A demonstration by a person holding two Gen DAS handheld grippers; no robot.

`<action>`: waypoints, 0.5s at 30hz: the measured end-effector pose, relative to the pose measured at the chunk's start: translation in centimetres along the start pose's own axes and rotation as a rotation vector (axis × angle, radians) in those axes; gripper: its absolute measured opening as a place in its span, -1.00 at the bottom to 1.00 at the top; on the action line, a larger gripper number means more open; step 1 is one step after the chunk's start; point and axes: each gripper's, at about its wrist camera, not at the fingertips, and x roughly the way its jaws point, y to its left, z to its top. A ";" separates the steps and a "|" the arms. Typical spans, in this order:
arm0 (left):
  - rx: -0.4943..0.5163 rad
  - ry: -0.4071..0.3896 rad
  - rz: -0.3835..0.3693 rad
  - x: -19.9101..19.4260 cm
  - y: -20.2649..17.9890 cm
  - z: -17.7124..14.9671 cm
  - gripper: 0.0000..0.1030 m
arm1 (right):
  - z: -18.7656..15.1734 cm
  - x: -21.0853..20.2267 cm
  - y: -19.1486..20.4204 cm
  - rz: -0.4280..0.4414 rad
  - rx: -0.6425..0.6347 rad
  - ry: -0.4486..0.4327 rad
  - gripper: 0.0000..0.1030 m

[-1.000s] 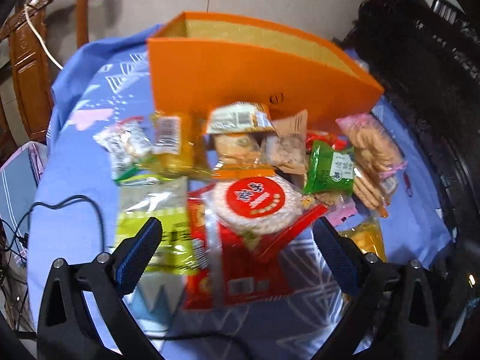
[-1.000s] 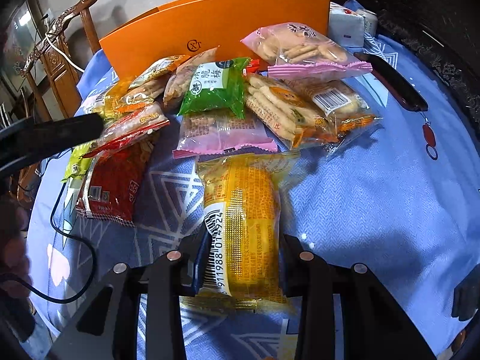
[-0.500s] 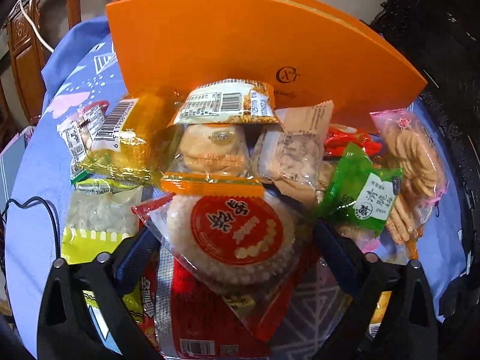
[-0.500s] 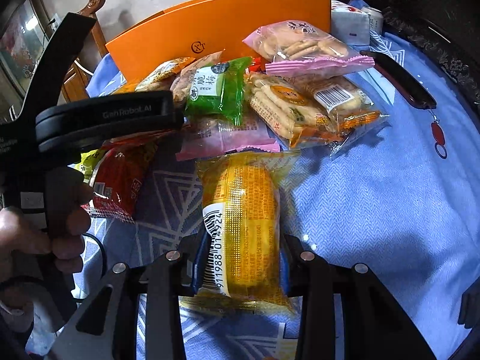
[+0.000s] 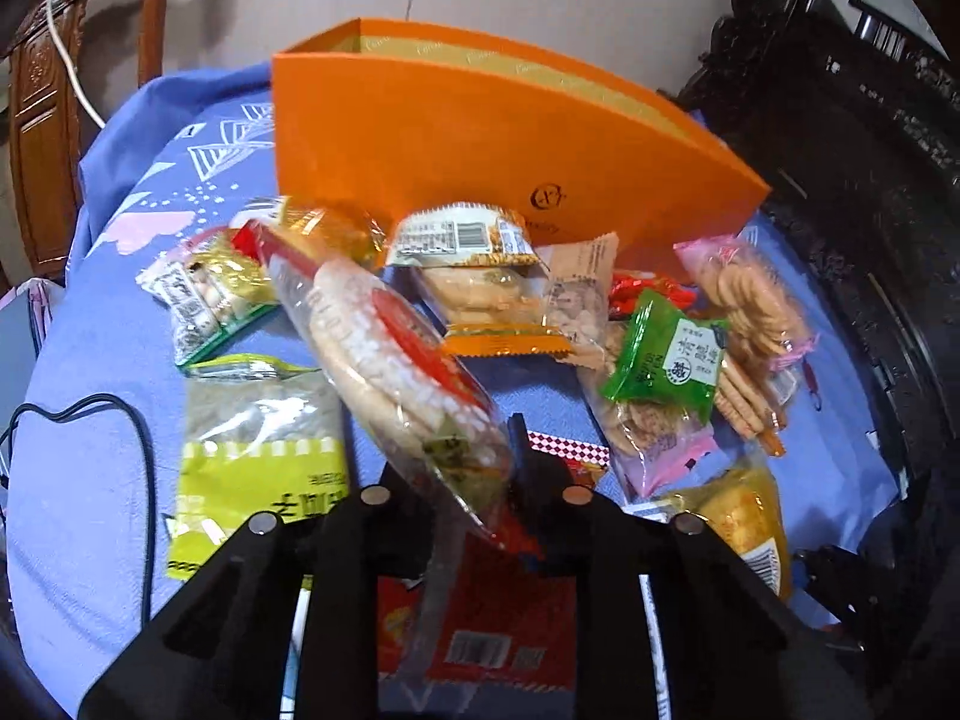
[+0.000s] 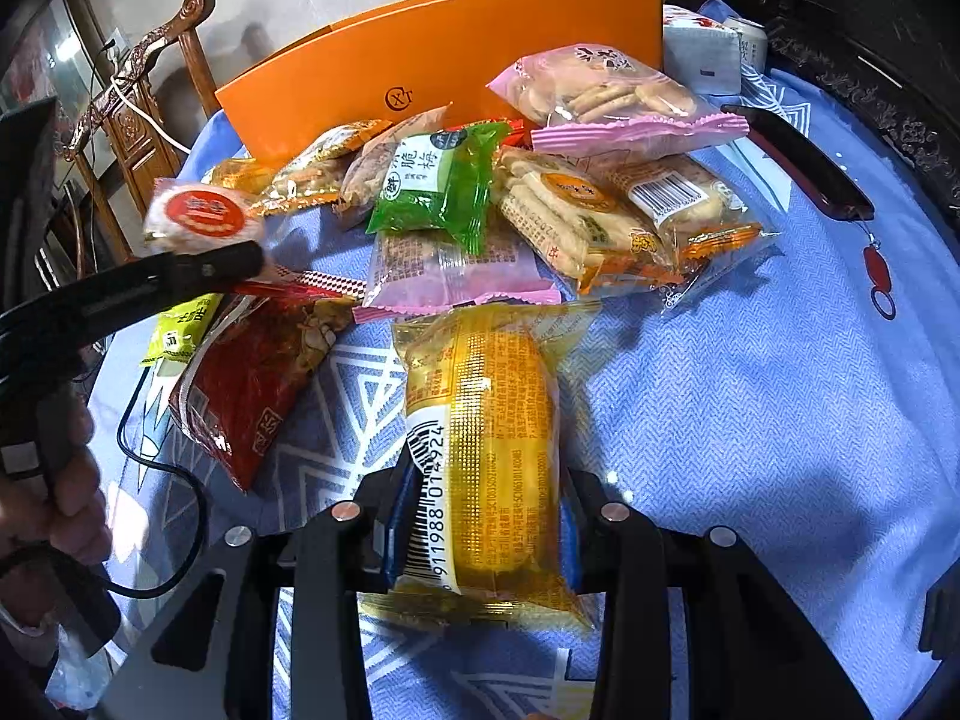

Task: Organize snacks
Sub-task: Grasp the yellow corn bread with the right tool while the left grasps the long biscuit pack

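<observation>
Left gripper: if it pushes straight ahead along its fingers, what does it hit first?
Probably the orange-edged biscuit pack just beyond the rice cracker pack the left gripper holds, then the orange box. Depth is unclear.

The snack pile (image 6: 540, 204) lies on the tablecloth (image 6: 750, 390) before the box (image 6: 456, 66).
</observation>
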 end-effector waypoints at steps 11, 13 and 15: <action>-0.020 -0.095 -0.026 -3.0 2.1 1.0 -0.66 | 0.0 0.0 0.3 -0.017 -0.007 0.002 -0.26; -0.013 -0.117 -0.034 -4.0 2.1 1.2 -0.67 | 0.0 -0.1 0.3 -0.015 -0.003 0.003 -0.27; 0.004 -0.138 -0.029 -4.9 2.0 1.3 -0.67 | 0.1 -0.1 0.2 -0.013 0.000 0.002 -0.28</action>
